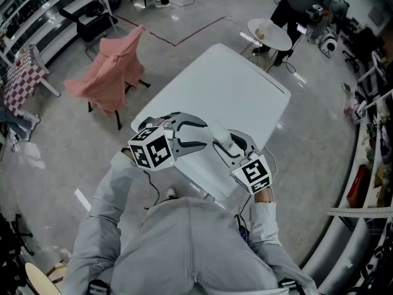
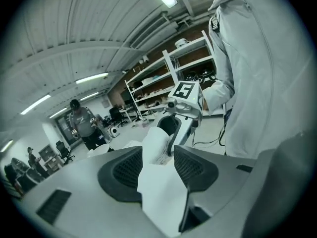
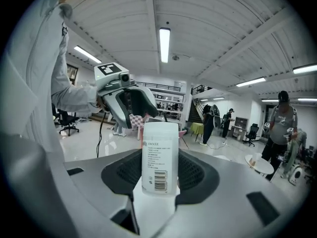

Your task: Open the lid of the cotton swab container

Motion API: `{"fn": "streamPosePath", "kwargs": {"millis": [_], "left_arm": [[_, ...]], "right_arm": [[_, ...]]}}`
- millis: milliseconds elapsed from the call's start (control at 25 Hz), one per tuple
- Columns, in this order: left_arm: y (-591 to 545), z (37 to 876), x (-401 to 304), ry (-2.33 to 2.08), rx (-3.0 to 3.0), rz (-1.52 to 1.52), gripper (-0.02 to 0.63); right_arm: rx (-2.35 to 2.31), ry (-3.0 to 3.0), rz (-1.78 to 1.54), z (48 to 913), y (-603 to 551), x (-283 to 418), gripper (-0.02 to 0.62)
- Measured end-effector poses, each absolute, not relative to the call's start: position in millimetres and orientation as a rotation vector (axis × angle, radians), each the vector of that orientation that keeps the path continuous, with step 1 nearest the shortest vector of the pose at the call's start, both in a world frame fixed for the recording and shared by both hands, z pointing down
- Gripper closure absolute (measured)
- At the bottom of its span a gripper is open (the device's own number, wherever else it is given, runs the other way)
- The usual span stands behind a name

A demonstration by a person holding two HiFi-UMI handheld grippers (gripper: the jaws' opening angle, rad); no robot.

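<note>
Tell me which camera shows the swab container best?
The right gripper view: the container stands upright between the right tongs, with its label and barcode facing the camera. The left gripper view shows it tilted and partly covered; the head view hardly shows it.

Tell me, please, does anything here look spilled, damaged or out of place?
Nothing stands out. The cotton swab container stands straight in the right gripper, closed and intact; nothing has spilled. The left gripper is open close by.
</note>
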State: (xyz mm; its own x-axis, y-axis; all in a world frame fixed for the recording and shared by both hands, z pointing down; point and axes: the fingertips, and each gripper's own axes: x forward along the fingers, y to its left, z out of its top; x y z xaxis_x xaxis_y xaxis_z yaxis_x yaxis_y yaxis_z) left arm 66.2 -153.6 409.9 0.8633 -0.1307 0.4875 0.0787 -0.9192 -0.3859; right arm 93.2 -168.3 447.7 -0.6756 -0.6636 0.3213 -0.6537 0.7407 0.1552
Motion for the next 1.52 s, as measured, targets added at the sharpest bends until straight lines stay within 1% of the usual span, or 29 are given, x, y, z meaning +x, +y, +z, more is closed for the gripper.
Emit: {"fn": "streamPosePath", "kwargs": {"millis": [240,560,840,1000,1520], "left_arm": [[-151.3,427.6,67.2,-0.059,-2.53,-0.865,0.365],[-140.3,454.3,62.8,-0.188,-2.457,-1.008,0.364],[-130.1,467.4,59.3,-0.227,-2.378,-1.081,0.364],[-131.1,467.8,58.2,-0.204,-2.343,-1.089,0.388],[-125.5,477.7,60.8,-0.28,-2.304,-1.124,0.407]], "right_arm": [[0.899,-2.524,-0.118,458.3,-157.7,72.5,0.38],[0.769,-2.401,-0.254,481.9,-144.3,57.1,0.38],[0.71,-2.38,-0.266,484.5,-137.6,45.9,0.38],[0.712,-2.38,-0.255,484.8,-136.5,48.6,0.381],[0.68,-2.319,-0.29,494.6,-132.6,53.3,0.38]]}}
